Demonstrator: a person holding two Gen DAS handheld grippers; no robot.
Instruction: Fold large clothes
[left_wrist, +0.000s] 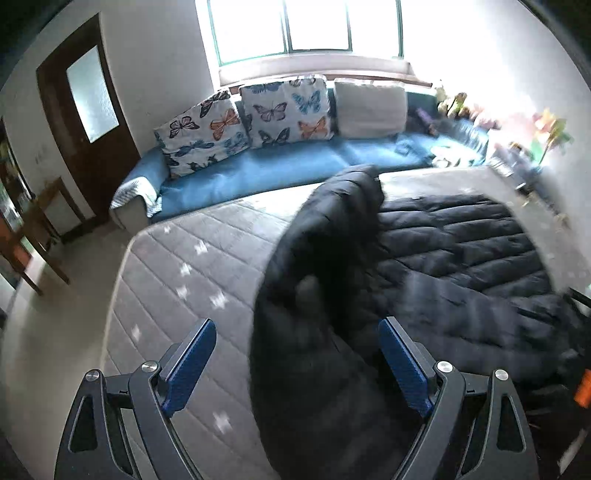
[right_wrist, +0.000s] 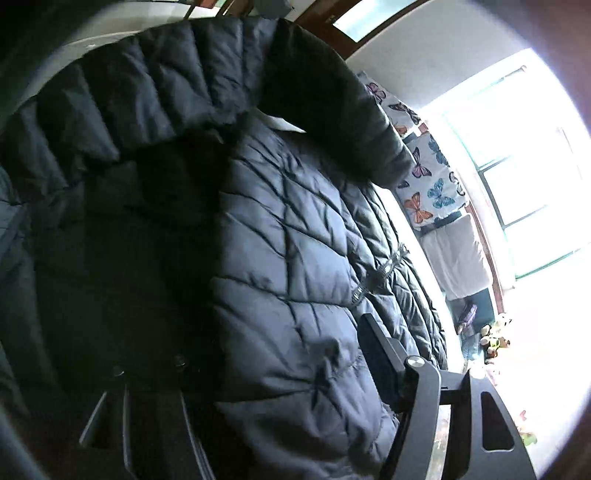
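black jacket (left_wrist: 461, 251) probably between left tongs (left_wrist: 295, 354)

A grey quilted mattress (left_wrist: 177, 258) scattered with small white marks fills the lower half of the left wrist view, its rounded corner at nine o'clock above a pale floor (left_wrist: 55, 332). A black padded coat (left_wrist: 461, 251) lies spread directly on the mattress from the centre out to three o'clock, one sleeve (left_wrist: 332, 236) blurred and raised at the middle. In the right wrist view the same coat covers nearly the whole surface, with a pale strip of mattress showing at three o'clock.
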